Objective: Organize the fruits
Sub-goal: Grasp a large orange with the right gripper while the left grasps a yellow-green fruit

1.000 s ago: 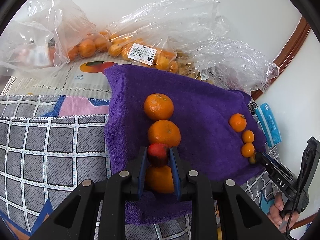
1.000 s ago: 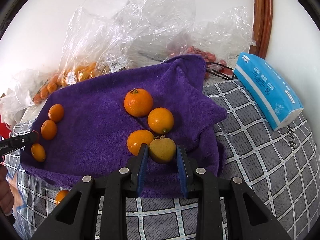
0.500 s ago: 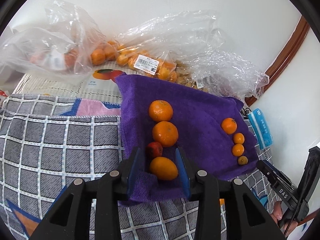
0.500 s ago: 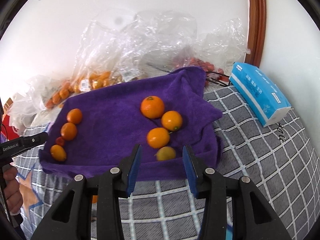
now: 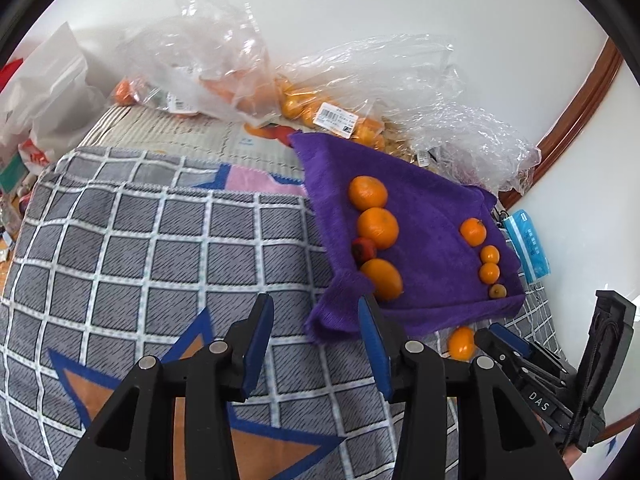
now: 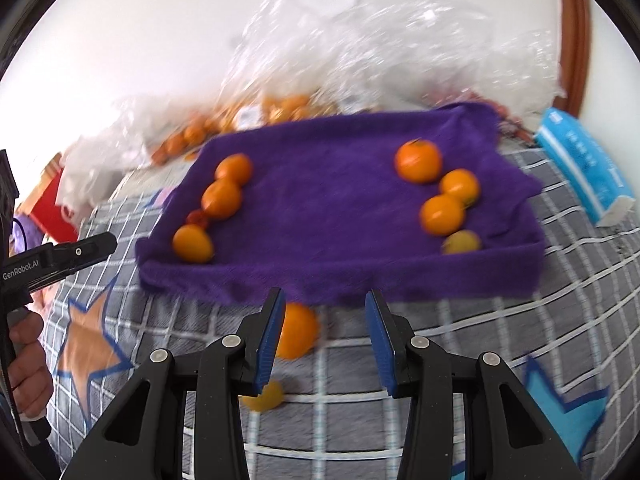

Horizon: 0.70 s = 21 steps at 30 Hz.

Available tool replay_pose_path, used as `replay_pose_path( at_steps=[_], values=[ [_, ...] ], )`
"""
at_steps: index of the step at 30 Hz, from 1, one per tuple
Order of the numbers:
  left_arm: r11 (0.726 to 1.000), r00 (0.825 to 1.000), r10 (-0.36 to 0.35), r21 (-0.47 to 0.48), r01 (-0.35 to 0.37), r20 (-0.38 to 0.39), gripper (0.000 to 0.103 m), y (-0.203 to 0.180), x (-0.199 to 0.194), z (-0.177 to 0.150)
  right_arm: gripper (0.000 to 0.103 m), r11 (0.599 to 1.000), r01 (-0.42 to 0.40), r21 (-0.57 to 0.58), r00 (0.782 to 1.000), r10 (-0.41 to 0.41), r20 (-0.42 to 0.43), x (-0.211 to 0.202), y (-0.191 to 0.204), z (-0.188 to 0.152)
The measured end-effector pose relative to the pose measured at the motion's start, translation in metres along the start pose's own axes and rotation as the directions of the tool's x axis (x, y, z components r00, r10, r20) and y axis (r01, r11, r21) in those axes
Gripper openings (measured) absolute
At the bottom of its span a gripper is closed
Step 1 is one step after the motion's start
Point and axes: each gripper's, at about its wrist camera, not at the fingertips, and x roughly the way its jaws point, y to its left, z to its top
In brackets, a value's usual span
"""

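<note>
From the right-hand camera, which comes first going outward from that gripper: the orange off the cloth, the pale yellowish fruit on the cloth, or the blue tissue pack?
From the right gripper:
1. Orange, on the checked blanket beside its left finger.
2. Yellowish fruit, near the purple cloth's front right edge.
3. Tissue pack, far right, off the cloth.

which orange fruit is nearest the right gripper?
The orange lying off the purple towel on the checked cover, just below the towel's front edge, beside the right gripper's left finger. The other oranges sit on the towel.

Left tool (image 5: 316, 344), right tool (image 6: 325, 336): black frames, blue pads, silver screws; white "GenRobot.AI", "DAS" markings.
</note>
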Motion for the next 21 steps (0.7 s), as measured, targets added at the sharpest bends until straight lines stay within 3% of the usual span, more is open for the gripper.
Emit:
replay_pose_path(
  at_steps=[8,11,21],
  values=[
    [1.0,1.0,0.011,-0.024,-0.012,-0.016,0.043,0.021,-0.006,-0.012,0.042,0.999,0.035,-0.038,0.998,-0.037,-0.042,0.023,0.019,-0.011],
    [0.999,1.0,0.012,-0.03,-0.013,-0.013,0.043,0.025,-0.01,-0.014,0.033,0.999,0.044,-0.027,0.997,-0.046,-0.065,0.03,0.016,-0.015],
    [0.999,0.999,0.03,0.029,-0.029,-0.038,0.043,0.009,-0.005,-0.038,0.033,0.998,0.058,-0.013,0.997,-0.058,0.043,-0.014,0.013,-0.006]
  ],
)
